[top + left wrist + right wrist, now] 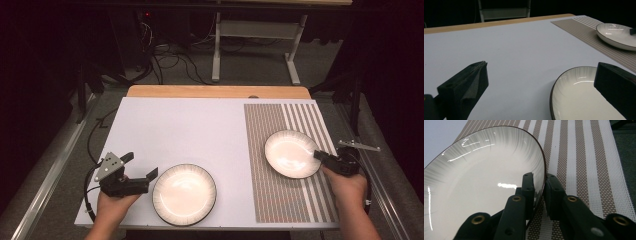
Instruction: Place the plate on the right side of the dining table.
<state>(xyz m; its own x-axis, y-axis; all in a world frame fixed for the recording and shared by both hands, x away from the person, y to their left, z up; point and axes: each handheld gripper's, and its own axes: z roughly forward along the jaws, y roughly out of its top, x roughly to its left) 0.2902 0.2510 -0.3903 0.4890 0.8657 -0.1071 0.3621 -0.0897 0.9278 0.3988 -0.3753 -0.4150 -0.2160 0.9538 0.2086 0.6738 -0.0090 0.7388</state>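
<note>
A white worktop (190,125) carries a striped mat (290,200) along its right edge. One plate (184,194) lies at the front edge; the left gripper (140,169) stands wide just beside its left rim. The right gripper (320,156) pinches the rim of the mat plate (290,152).

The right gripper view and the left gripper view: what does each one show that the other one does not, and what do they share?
The right gripper view alone shows the right gripper shut on the rim of the far plate, one jaw inside, one outside. The left gripper view alone shows the left gripper open, its jaws wide, one over the near plate, plus the bare white tabletop. Both share the far plate and the striped mat.
</note>
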